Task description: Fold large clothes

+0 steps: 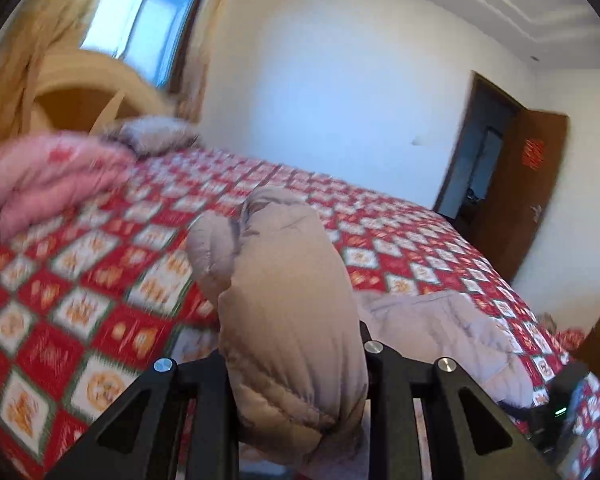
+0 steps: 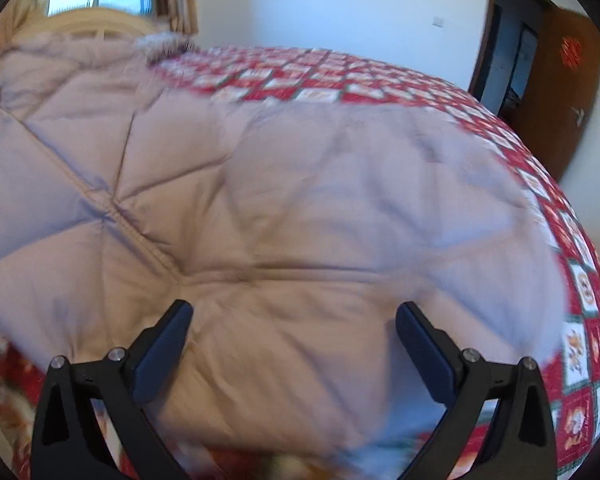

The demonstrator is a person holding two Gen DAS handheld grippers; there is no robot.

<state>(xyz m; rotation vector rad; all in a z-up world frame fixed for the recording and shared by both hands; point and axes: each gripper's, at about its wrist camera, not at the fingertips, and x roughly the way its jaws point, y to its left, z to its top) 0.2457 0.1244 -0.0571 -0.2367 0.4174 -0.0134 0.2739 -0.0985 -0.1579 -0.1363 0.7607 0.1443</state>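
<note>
Gripping a puffy fold of the coat (image 1: 288, 300), the left claw (image 1: 296, 364) is seen clamped; the right claw (image 2: 292, 344) (jaws wide, nothing held) is poised over the bed (image 2: 580, 280).

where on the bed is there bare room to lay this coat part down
Bare quilt lies between the pink bedding and the sleeve clamped in the left gripper. Another strip runs toward the door. Under the open right gripper, the beige coat crowds everything.

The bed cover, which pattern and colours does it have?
The bed cover has red and white diamond checks with orange motifs, clearest in the left wrist view.
</note>
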